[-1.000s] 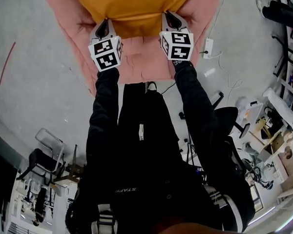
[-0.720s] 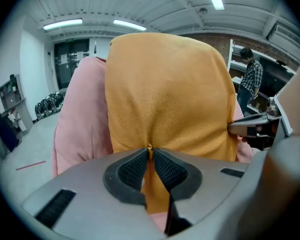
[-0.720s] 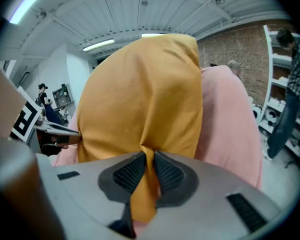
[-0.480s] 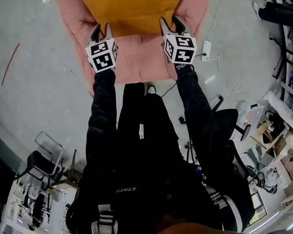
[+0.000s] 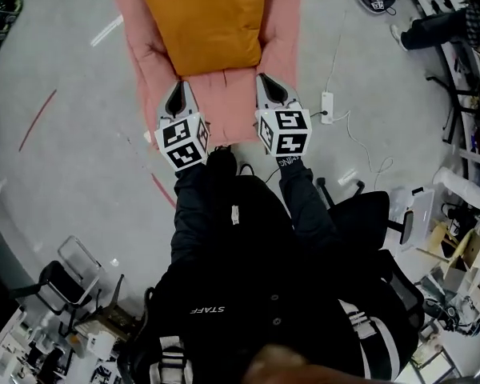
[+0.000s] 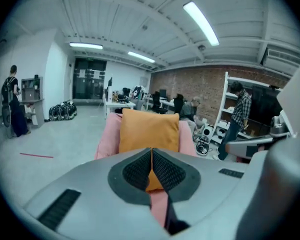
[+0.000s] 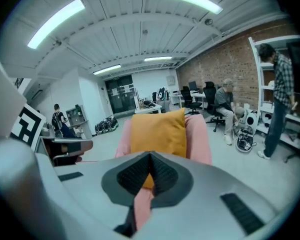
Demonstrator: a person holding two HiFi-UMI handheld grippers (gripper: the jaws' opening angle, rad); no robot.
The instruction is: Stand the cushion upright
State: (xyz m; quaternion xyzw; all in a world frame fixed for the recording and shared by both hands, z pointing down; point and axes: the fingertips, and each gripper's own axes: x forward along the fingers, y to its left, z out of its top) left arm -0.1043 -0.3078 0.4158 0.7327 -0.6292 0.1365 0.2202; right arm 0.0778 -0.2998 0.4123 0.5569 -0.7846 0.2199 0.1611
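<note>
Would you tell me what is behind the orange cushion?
The backrest of the pink armchair shows at both sides of the orange cushion; its middle is covered.

Left tongs (image 6: 151,151): jaws closing, pads nearly touching, nothing between them. Past the tips, orange cushion (image 6: 149,130) stands upright against the back of the pink armchair (image 6: 110,134) on the grey floor (image 6: 55,144). Brick wall (image 6: 190,84) behind. Person in checked shirt (image 6: 238,115) far right, second person (image 6: 13,106) far left.

A pink armchair (image 5: 224,102) on grey floor (image 5: 80,174) — white power strip (image 5: 327,107) nearby.
</note>
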